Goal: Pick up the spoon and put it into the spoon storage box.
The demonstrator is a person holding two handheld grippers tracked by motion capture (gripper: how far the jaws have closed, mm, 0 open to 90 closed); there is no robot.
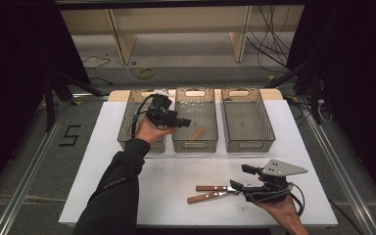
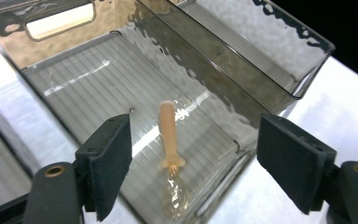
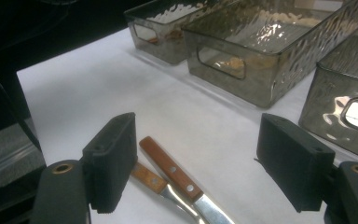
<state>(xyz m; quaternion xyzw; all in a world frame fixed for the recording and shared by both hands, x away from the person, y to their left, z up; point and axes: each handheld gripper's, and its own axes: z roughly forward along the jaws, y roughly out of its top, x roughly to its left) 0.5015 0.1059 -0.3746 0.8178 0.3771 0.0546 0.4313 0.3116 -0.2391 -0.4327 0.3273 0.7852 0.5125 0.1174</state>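
A spoon (image 2: 170,140) with a beige handle and a clear bowl lies on the floor of the middle clear bin (image 2: 74,74); it also shows as a small tan piece (image 1: 196,133). My left gripper (image 1: 181,122) hovers over that bin, open, with the spoon below the gap between its jaws (image 2: 198,158). Two wooden-handled knives (image 1: 210,188) lie side by side near the front of the white table. My right gripper (image 1: 241,177) is open at their blade ends. In the right gripper view the knife handles (image 3: 170,170) lie beside the left jaw of the right gripper (image 3: 198,163), touching neither.
Three clear grey bins stand in a row at the back of the white table (image 1: 176,171): left bin (image 1: 126,120), middle bin (image 1: 196,93), right bin (image 1: 247,122). The right bin looks empty. Cables and wooden shelving lie on the floor beyond.
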